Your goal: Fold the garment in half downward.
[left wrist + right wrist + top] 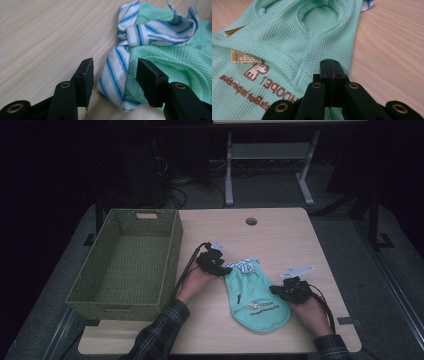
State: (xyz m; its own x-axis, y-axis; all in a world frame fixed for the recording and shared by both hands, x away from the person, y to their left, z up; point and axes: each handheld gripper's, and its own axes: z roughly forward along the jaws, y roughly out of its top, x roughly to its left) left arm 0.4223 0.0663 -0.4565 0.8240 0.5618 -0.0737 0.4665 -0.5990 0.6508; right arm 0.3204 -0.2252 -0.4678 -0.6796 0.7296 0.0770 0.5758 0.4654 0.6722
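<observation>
A dim room surrounds a light wooden desk (280, 235). At the left, a green woven basket (125, 262) stands empty. The mint-green pet garment (257, 300) lies flat on the desk between the hands, well apart from the basket, so placing it there is judged not yet begun. The left tongs (218, 265) rest low at the garment's upper end, released, with the striped blue-and-white collar (117, 72) between the parted pads but not pressed. The right tongs (282, 289) are clenched on the garment's right edge, held level near the desk.
</observation>
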